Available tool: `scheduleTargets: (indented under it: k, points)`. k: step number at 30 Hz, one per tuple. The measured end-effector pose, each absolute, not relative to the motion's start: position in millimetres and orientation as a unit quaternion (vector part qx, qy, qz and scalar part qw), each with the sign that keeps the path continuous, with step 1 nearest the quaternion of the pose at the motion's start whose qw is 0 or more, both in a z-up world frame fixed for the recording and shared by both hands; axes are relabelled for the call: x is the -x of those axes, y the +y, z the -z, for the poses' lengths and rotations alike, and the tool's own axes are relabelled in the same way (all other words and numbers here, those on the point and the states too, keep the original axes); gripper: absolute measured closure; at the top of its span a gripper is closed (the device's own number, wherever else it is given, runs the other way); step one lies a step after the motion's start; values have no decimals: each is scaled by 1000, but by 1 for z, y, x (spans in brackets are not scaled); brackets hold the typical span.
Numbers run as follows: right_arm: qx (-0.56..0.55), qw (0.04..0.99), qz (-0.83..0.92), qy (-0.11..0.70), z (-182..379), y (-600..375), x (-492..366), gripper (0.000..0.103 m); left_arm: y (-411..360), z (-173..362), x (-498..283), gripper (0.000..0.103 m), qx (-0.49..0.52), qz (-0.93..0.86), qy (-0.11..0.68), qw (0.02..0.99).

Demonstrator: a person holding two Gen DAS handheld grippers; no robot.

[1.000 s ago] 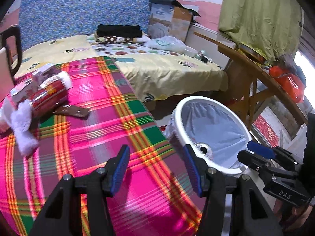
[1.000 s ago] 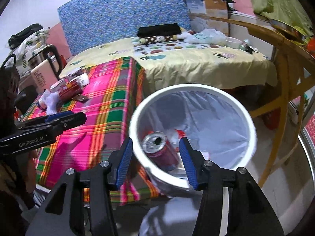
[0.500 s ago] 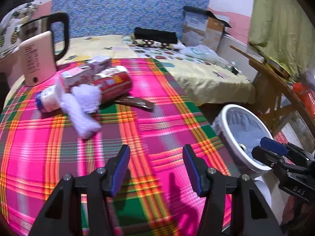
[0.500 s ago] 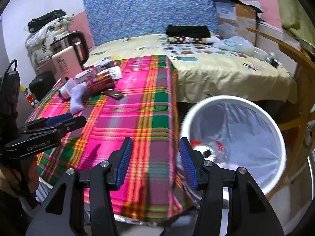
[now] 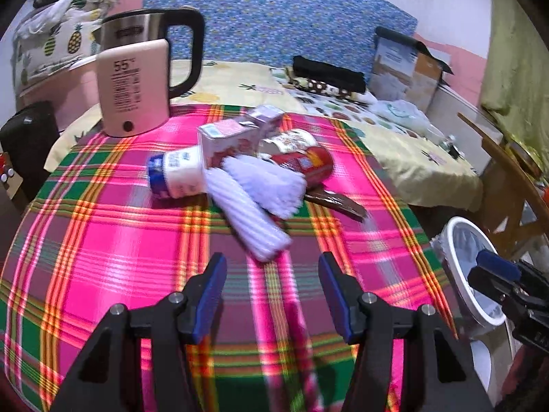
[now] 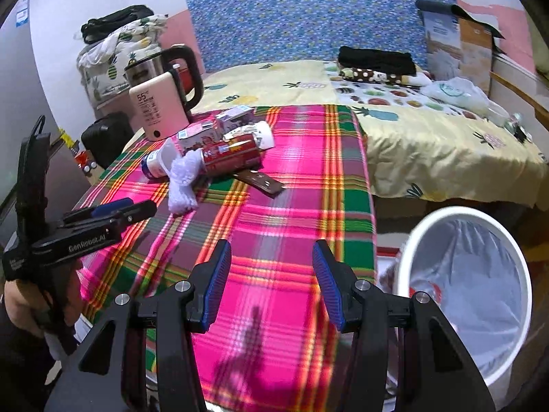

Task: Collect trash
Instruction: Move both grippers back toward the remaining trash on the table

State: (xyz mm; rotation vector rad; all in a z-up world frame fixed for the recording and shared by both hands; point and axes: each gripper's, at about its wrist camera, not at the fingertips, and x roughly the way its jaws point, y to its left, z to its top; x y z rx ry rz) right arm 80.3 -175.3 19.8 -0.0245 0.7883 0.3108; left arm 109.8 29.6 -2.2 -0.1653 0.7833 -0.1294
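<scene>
Blue-padded left gripper (image 5: 271,292) is released, jaws apart over the plaid-covered counter (image 5: 113,240) with nothing between them. Right gripper (image 6: 269,283) is likewise released and empty. Trash lies clustered ahead on the counter — a white tassel bundle (image 5: 254,202), a white bottle with blue cap (image 5: 175,175), a red can (image 5: 305,163), small cartons (image 5: 226,137) and a brown wrapper (image 5: 334,201). Pink kettle (image 5: 132,84) stands behind. White lined bin (image 6: 463,285) sits beside the counter, holding some trash.

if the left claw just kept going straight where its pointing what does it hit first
Most likely the white ribbed cloth, lying just ahead of the open left claw on the plaid tablecloth. Since the claw tilts downward, it might meet the tablecloth short of it; depth is unclear.
</scene>
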Motion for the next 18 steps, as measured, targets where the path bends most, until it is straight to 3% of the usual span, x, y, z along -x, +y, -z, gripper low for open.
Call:
scheduleTargets:
  k: [18]
  points:
    - [26,906,-168,387,-22,-138,-120,52,83,5,-164,45,89,17,377,922]
